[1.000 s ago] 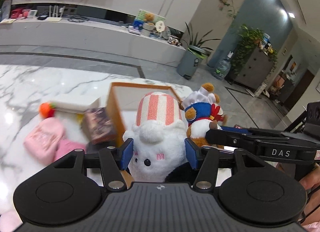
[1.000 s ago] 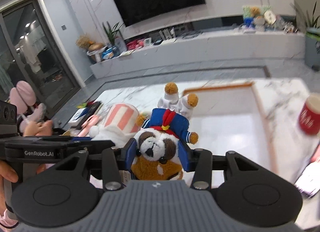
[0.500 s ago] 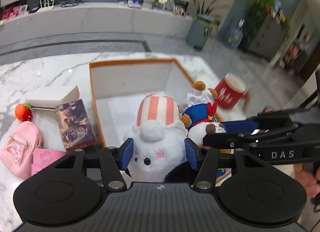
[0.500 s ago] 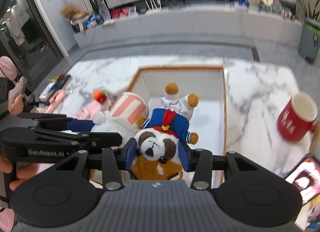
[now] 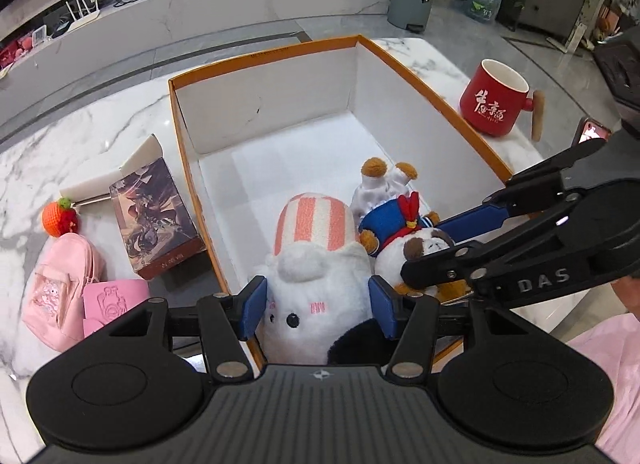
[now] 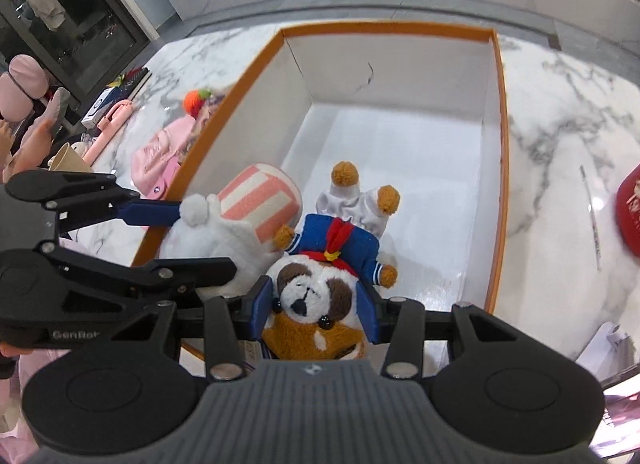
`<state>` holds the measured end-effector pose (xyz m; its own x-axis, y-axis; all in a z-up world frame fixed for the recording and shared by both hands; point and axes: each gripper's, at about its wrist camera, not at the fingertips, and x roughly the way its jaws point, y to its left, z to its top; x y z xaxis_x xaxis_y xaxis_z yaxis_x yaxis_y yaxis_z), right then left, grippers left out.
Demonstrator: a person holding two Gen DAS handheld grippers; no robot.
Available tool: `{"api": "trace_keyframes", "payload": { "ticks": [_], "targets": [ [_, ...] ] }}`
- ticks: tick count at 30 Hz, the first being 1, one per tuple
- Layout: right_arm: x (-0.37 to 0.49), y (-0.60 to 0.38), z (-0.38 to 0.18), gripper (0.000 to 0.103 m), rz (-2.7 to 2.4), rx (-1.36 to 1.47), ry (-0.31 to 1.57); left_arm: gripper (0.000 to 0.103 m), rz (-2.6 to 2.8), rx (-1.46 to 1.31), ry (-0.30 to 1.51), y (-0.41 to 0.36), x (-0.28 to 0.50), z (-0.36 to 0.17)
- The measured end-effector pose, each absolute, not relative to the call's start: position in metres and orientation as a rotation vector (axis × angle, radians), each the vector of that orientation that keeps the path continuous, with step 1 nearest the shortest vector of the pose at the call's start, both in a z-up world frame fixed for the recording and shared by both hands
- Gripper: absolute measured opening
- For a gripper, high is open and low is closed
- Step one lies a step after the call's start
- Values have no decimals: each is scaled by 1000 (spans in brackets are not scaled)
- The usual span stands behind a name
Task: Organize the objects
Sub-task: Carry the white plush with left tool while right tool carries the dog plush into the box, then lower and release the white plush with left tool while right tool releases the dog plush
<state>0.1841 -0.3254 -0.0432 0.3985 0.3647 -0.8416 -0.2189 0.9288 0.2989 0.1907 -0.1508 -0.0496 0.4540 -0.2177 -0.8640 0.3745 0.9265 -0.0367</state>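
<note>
A white plush toy with a pink-and-white striped hat is clamped between the blue pads of the left gripper. A brown-and-white plush dog in a blue sailor suit is clamped head-first between the pads of the right gripper. Both toys are held side by side, touching, over the near end of the open orange-rimmed white cardboard box on the white marble table. A red ceramic mug with a wooden handle is seen to the right of the box.

I see fluffy cloth plush toys, a glossy marble bench, and a matt cardboard box.
</note>
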Motion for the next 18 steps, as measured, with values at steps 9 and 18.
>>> {"api": "trace_keyframes", "payload": {
  "ticks": [9, 18],
  "targets": [
    [190, -316, -56, 48, 374, 125, 1134, 66, -428, 118, 1035, -143, 187, -47],
    [197, -302, -60, 49, 342, 54, 1192, 66, -376, 48, 931, -101, 165, -20]
  ]
}}
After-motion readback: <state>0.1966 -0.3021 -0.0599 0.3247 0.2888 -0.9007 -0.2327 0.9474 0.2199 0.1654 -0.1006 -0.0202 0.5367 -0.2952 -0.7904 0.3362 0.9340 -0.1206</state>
